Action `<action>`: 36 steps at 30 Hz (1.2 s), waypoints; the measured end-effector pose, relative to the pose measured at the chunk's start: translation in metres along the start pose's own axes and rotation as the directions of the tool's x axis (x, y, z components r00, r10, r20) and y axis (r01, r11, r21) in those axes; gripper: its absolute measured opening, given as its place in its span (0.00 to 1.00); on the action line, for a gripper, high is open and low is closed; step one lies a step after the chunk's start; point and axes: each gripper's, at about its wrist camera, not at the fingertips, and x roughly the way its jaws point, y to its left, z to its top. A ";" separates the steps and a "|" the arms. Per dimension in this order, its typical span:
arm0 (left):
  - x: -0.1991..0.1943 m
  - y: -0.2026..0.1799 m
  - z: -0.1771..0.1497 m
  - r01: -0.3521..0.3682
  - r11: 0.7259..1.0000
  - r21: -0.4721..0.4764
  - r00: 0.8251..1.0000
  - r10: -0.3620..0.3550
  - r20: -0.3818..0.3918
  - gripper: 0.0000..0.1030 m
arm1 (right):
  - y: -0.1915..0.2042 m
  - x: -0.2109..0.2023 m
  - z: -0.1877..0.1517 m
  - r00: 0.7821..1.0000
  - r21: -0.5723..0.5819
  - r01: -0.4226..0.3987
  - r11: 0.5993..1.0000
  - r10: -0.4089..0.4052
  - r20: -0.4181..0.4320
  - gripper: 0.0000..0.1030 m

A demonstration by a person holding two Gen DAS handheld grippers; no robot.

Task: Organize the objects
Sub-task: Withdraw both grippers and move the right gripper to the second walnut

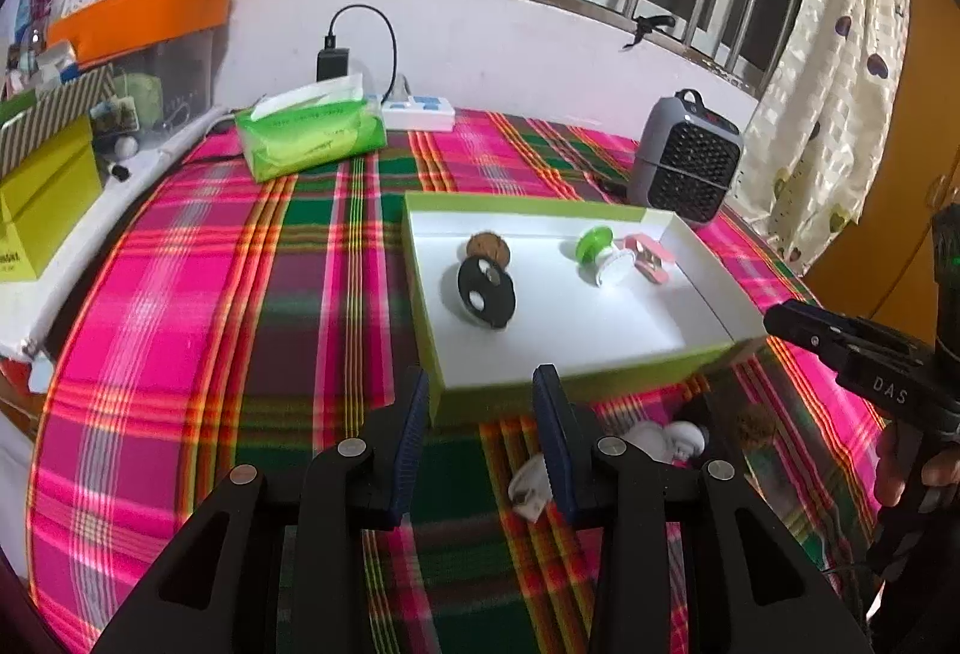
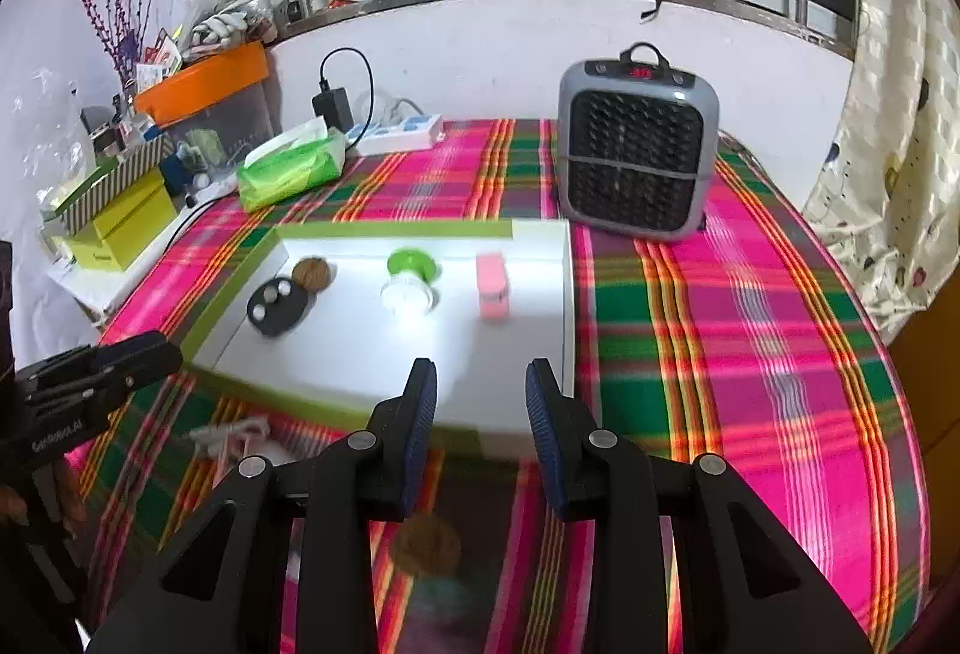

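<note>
Left claw (image 1: 480, 399): jaws apart, nothing between them, poised over the near rim of the green-edged box (image 1: 576, 384). Right claw (image 2: 480, 393): jaws apart, empty, likewise at the near rim. Already inside the box: black disc (image 1: 486, 294), walnut (image 1: 487, 247), green-capped piece (image 1: 594, 243), pink item (image 1: 647, 258). Loose on the plaid-covered bench (image 1: 210, 294), just before the box: a white item (image 1: 531, 486) and a second walnut (image 2: 426, 543). Judgement: collection comes next; lower the claw squarely over one loose piece, close gently, and clear the rim before release.

White objects (image 1: 660, 441) near the box's front wall: blurred, partly behind gripper finger. Brown round thing (image 2: 425, 543) smeared, unidentifiable. Heater display (image 2: 641, 72) unreadable.
</note>
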 end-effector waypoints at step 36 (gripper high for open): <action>0.026 -0.024 -0.023 0.031 0.989 0.147 0.989 -0.008 -0.150 0.34 | 0.013 0.011 -0.050 0.989 -0.068 -0.030 0.997 0.020 -0.146 0.49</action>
